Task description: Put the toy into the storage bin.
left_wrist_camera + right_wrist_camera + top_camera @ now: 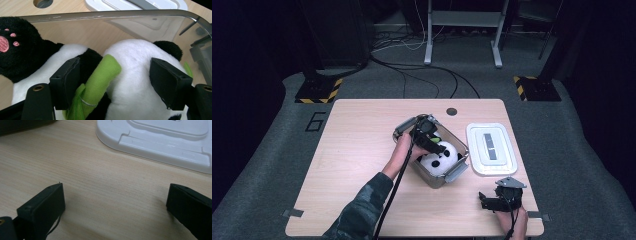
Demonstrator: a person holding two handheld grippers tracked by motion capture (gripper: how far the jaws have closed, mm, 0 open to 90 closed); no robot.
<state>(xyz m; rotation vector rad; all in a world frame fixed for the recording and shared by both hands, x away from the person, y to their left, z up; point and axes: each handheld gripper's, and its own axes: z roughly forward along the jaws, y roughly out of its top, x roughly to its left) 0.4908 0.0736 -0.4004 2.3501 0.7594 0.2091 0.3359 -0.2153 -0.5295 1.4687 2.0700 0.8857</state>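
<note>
Your left gripper (430,140) is down inside the clear box (452,172) at the middle of the high view, and the plush panda (439,157) lies in that box, white belly up. In the left gripper view the jaws stand fairly wide on either side of the panda's head (135,72) and the green bamboo stick (100,82) it carries; I cannot tell whether the pads are pressing on the plush or only standing beside it. I judge this to be the step of settling the panda into the box, or taking hold of it there.

Your right gripper (488,201) rests near the lower right of the table (357,165), jaws wide apart over bare wood, nothing between them. The white lid (492,148) lies flat just right of the box.

If the toy is to stay, the next move calls for a clean lift of the left gripper, then the lid. Mind the box wall (112,15) close ahead.
</note>
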